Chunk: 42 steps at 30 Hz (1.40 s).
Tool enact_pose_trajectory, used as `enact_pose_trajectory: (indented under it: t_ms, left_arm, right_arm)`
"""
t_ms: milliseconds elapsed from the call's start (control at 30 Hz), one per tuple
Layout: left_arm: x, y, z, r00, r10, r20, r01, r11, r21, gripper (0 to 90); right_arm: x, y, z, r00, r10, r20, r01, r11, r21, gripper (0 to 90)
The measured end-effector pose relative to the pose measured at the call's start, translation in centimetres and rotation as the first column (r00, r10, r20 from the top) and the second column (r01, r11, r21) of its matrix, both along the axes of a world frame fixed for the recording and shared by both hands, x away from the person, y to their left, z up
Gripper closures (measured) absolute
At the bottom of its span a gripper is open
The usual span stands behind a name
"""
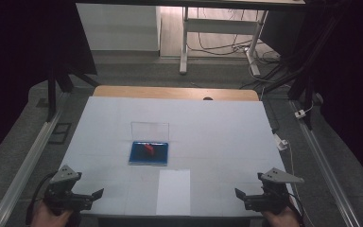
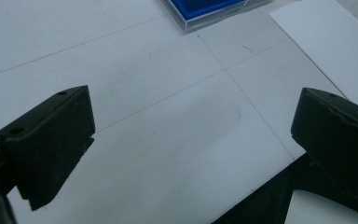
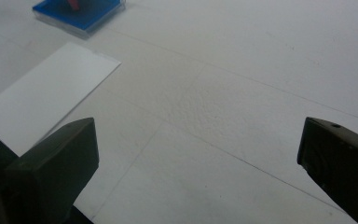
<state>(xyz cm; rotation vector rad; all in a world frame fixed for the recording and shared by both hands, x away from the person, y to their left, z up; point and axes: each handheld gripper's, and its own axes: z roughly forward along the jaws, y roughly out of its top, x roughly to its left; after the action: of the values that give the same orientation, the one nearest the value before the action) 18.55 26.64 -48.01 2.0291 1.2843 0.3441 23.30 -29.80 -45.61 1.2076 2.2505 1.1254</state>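
A shallow clear box with a blue lining (image 1: 149, 152) lies in the middle of the white table (image 1: 217, 127), its clear lid standing up behind it. A small red thing (image 1: 149, 149) rests on the blue lining. A white sheet of paper (image 1: 174, 191) lies at the front edge, between the two hands. My left gripper (image 1: 94, 195) sits at the front left corner, jaws wide apart with bare table between them (image 2: 186, 140). At the front right corner my right gripper (image 1: 240, 195) is held the same way, open and holding nothing (image 3: 196, 158). The blue box (image 2: 205, 8) (image 3: 77, 14) lies far ahead of both.
Beyond the white cover the wooden table edge (image 1: 175, 92) shows at the back. Metal rails (image 1: 26, 163) run along both sides on the floor. A white plug and cable (image 1: 281, 143) hang off the right edge. Desk legs (image 1: 184, 42) stand farther back.
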Motion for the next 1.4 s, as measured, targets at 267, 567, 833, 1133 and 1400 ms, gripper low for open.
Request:
enact_pose_trajectory:
  t_ms: [267, 567, 833, 1133, 1400]
  left_arm:
    - [0.0, -0.3, 0.0, 0.9997, -0.024, -0.004, 0.024, 0.9996, 0.015, 0.1]
    - [0.2, 0.1, -0.1, 0.9993, -0.023, -0.031, 0.022, 0.9995, -0.024, 0.3]
    - [0.3, 0.1, -0.1, 0.9984, -0.038, -0.042, 0.037, 0.9989, -0.031, 0.0]
    - [0.3, 0.0, 0.2, 0.9989, -0.037, -0.028, 0.035, 0.9979, -0.054, 0.0]
    - [0.6, -0.9, 0.6, 0.9978, -0.066, 0.003, 0.066, 0.9967, -0.048, 0.0]
  right_arm:
    - [0.6, -0.6, -0.1, 0.9988, 0.008, -0.048, -0.007, 0.9993, 0.036, 0.0]
    - [0.6, -0.3, -0.2, 0.9975, 0.037, -0.059, -0.036, 0.9992, 0.016, 0.0]
    - [0.6, -0.1, -0.2, 0.9967, 0.05, -0.064, -0.05, 0.9987, 0.001, 0.0]
    - [0.6, 0.3, -0.3, 0.9949, 0.071, -0.072, -0.073, 0.9971, -0.024, 0.0]
    - [0.6, 0.4, -0.3, 0.9942, 0.078, -0.074, -0.081, 0.9963, -0.031, 0.0]
